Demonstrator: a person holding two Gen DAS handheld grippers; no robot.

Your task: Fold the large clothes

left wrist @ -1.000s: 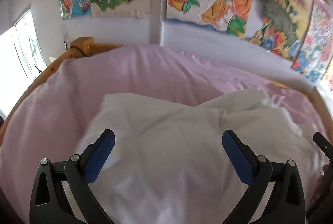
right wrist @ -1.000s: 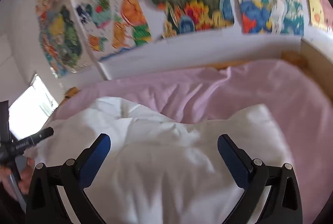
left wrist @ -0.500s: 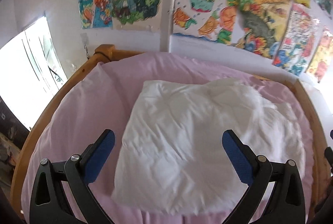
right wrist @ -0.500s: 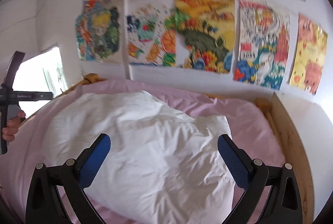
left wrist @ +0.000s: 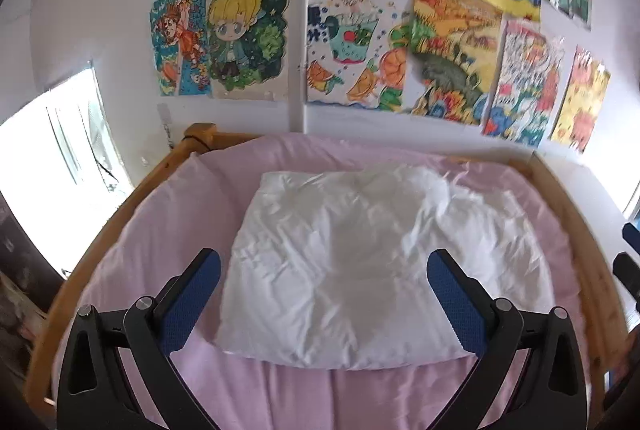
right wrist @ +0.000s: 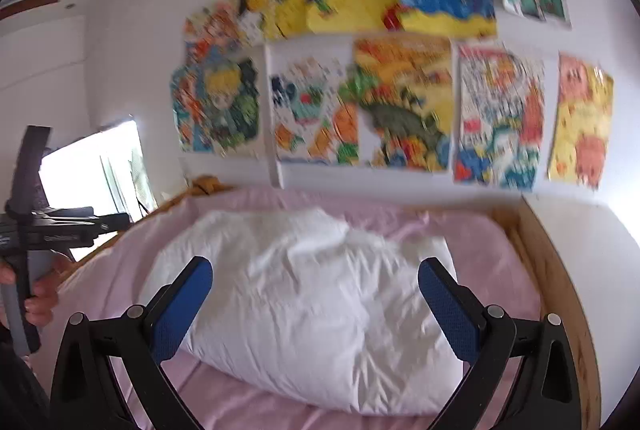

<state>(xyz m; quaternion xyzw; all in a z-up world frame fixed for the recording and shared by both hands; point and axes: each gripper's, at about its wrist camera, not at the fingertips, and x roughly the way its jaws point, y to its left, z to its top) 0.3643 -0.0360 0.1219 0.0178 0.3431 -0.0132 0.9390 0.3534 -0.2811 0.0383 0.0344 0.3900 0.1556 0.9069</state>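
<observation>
Bed (left wrist: 132,230), pink sheet: bears white bundle (left wrist: 360,262) at centre, long axis across the bed, wall to foot shorter; lies ahead of and below both grippers. Left gripper (left wrist: 324,294): spread, empty. Right gripper (right wrist: 316,302): spread, empty; neither clearly nearer

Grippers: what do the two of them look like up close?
Both match. The left gripper and the right gripper have black skeletal frames with triangular cutouts and round silver pivot bolts. Their jaws carry dark blue textured pads. No cables show. A bare hand grips the left one's handle.
</observation>
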